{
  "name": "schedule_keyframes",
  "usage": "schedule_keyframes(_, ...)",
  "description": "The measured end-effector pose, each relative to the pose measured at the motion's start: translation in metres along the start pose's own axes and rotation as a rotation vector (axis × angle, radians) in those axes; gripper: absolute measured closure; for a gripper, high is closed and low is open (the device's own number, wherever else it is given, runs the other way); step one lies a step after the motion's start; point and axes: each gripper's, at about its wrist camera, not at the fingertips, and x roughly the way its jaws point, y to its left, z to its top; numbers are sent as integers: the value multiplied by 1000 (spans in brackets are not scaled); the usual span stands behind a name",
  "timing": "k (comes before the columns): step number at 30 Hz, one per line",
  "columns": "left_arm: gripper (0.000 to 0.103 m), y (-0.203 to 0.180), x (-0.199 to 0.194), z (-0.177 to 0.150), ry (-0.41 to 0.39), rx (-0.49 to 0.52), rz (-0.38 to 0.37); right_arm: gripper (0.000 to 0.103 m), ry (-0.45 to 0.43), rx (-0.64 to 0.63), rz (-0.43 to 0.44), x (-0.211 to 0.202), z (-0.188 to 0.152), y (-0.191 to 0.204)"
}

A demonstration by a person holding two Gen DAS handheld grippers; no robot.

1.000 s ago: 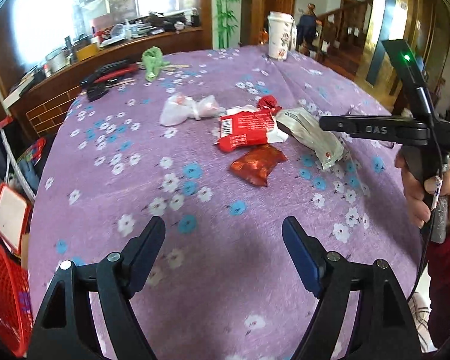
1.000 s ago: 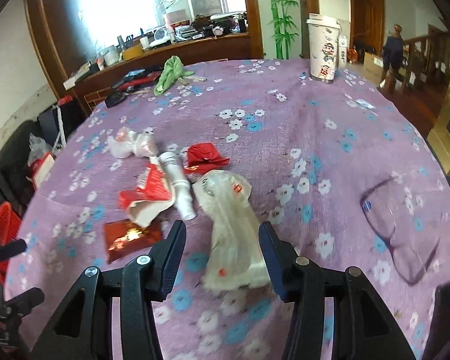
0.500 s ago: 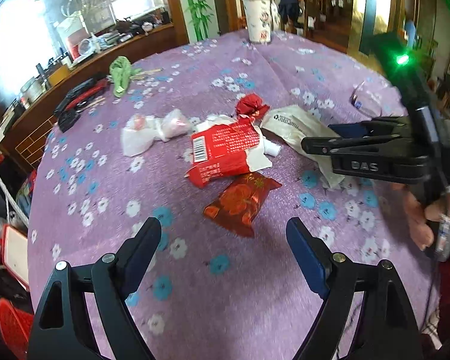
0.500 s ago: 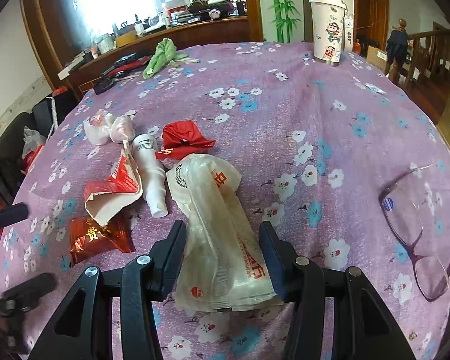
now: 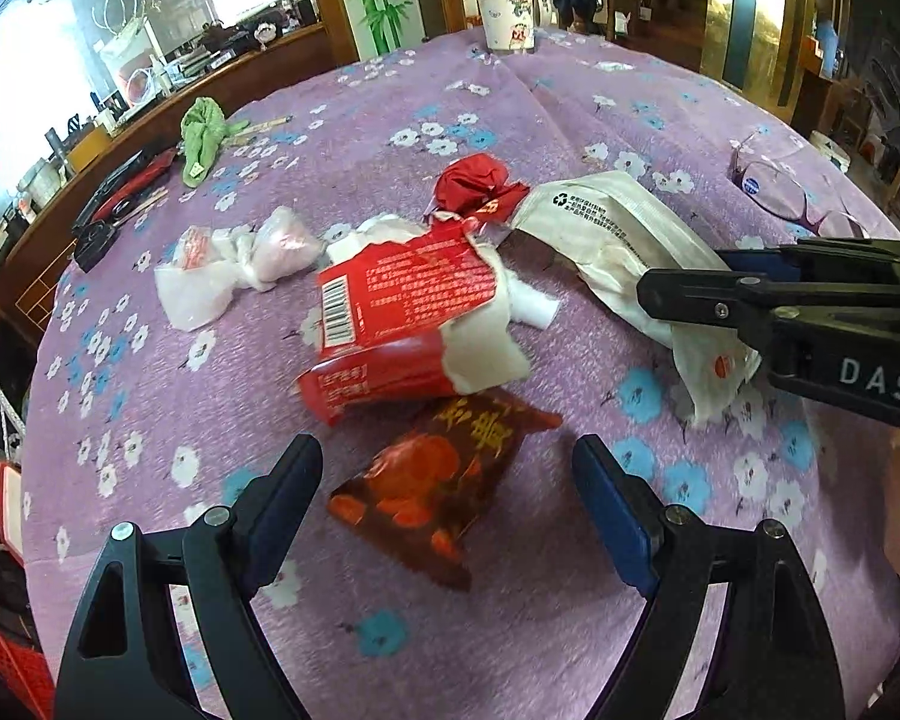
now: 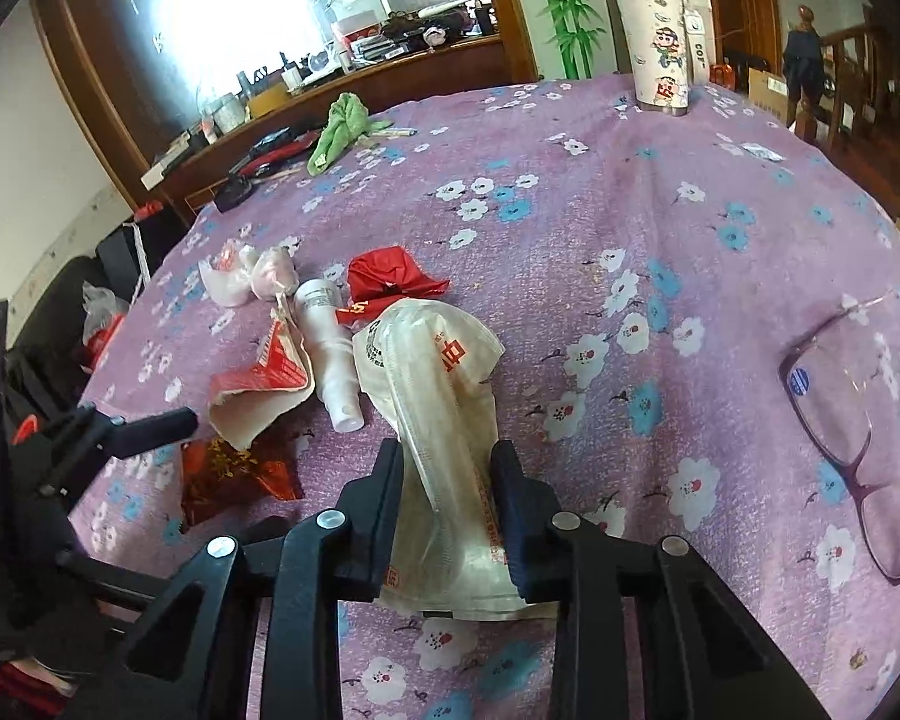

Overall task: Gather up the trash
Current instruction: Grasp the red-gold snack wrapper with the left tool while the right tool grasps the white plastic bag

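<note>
Trash lies in a cluster on the purple flowered tablecloth (image 5: pixel 570 108). My left gripper (image 5: pixel 447 480) is open, its fingers on either side of a dark red foil wrapper (image 5: pixel 444 480). Beyond it lie a red and white packet (image 5: pixel 402 312), a crumpled red wrapper (image 5: pixel 474 183) and a white plastic wad (image 5: pixel 234 270). My right gripper (image 6: pixel 447 474) is shut on a long white plastic bag (image 6: pixel 438 396), which also shows in the left wrist view (image 5: pixel 618 240). A white tube (image 6: pixel 330 354) lies left of the bag.
Purple-rimmed glasses (image 6: pixel 840 420) lie at the right of the table. A tall cartoon cup (image 6: pixel 660 42) stands at the far edge, a green cloth (image 6: pixel 339 129) at the far left. A red basket (image 5: pixel 18 666) sits below the table's left side.
My left gripper moved forward until its fingers came around the dark red foil wrapper. My right gripper moved forward and closed on the white plastic bag.
</note>
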Motion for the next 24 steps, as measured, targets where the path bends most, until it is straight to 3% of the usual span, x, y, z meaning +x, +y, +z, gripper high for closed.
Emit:
schedule_keyframes(1, 22, -1, 1, -1, -8, -4, 4, 72, -4, 3, 1, -1, 0, 0)
schedule_keyframes(3, 42, 1, 0, -1, -20, -31, 0, 72, -10, 3, -3, -2, 0, 0)
schedule_keyframes(5, 54, 4, -1, -3, -25, -64, -11, 72, -22, 1, -10, -4, 1, 1)
schedule_keyframes(6, 57, 5, -2, -4, -27, -72, -10, 72, -30, -1, -12, -6, 1, 1)
schedule_keyframes(24, 60, 23, -47, -57, -112, -212, -50, 72, -125, -21, -17, -22, 5, 5)
